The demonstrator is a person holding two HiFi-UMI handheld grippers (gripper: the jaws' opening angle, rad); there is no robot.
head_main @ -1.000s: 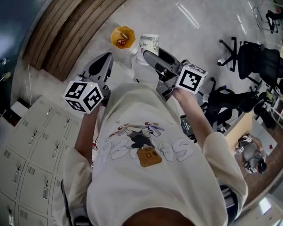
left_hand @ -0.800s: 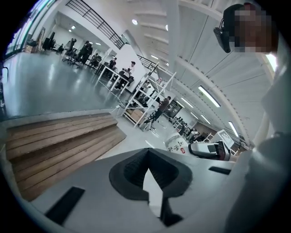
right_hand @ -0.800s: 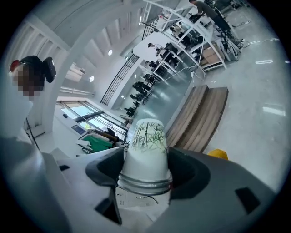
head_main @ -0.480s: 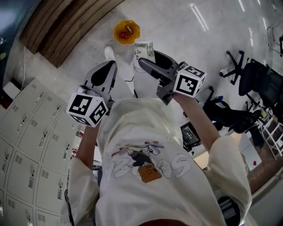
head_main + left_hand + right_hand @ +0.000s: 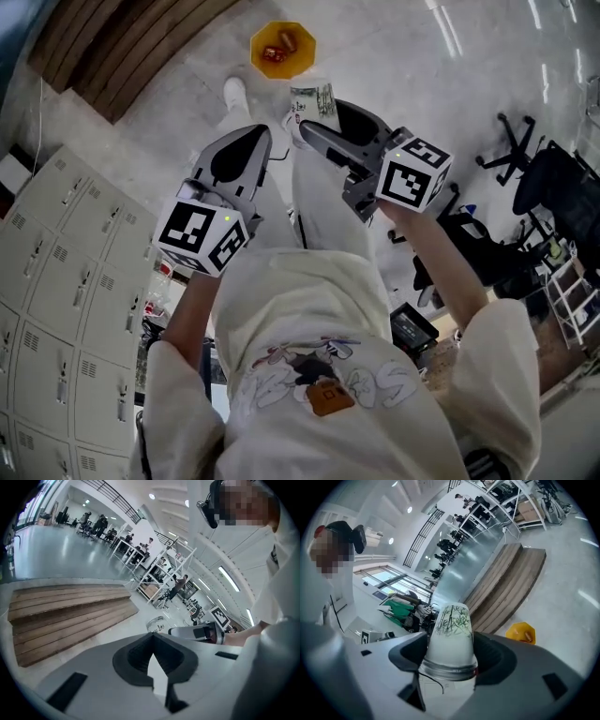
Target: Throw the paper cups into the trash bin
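One cup (image 5: 451,629) is pinched between the fingers of the right gripper (image 5: 450,658), its printed end sticking out past the tips, high above the floor (image 5: 394,66). The left gripper (image 5: 152,641) carries nothing, and its fingers are pressed together at the tips. The yellow bin (image 5: 283,49) stands on the floor close to the edge of the wooden steps (image 5: 122,47), with a few small things already lying in it. In the head view the cup sits short of the bin, nearer the person than its rim, so letting go now would likely drop it on bare floor. The bin is a small target from standing height. A light paper cup can drift or tumble as it falls, clip the rim and bounce out. Squeezing harder to steady it could crumple the thin wall, and a crushed cup may cling to one finger instead of falling clean.
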